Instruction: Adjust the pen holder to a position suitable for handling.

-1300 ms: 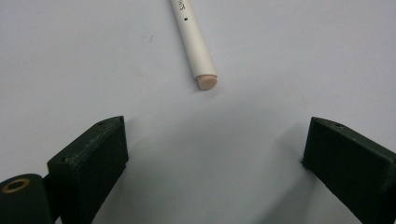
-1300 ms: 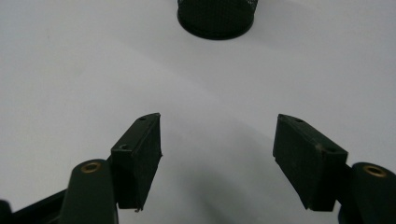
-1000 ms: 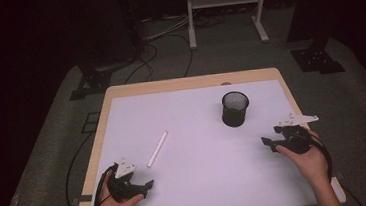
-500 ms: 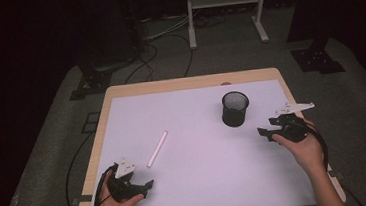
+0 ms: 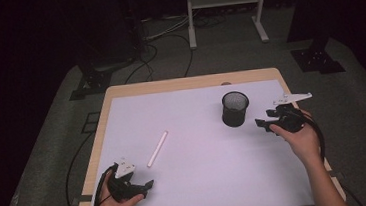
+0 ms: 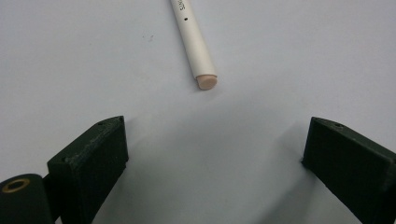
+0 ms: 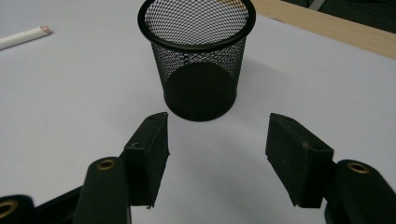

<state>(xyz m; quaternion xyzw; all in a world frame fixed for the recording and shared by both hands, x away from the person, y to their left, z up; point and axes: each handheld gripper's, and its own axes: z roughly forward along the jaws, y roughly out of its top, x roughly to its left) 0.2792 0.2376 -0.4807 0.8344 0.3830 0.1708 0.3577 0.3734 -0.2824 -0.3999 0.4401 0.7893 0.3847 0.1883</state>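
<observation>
A white pen (image 5: 157,148) lies on the white table top (image 5: 203,186), left of centre. Its capped end (image 6: 206,80) lies just ahead of my left gripper (image 6: 215,135), which rests open near the front left corner (image 5: 145,186) with nothing between its jaws. A black mesh cup (image 5: 235,108) stands upright toward the back right and looks empty. My right gripper (image 5: 263,124) hovers just right of the cup and points at it. In the right gripper view the cup (image 7: 198,60) stands just beyond the fingertips (image 7: 217,135). These jaws have just been closing a little, with nothing between them.
The table's wooden rim (image 5: 189,82) shows along the back and left edges. Beyond it are a dark carpeted floor, cables (image 5: 151,50) and a white stand's legs (image 5: 223,9). A cable trails from each gripper.
The right gripper has moved up and to the left, closer to the mesh cup. The left gripper, the pen and the cup have stayed where they were.
</observation>
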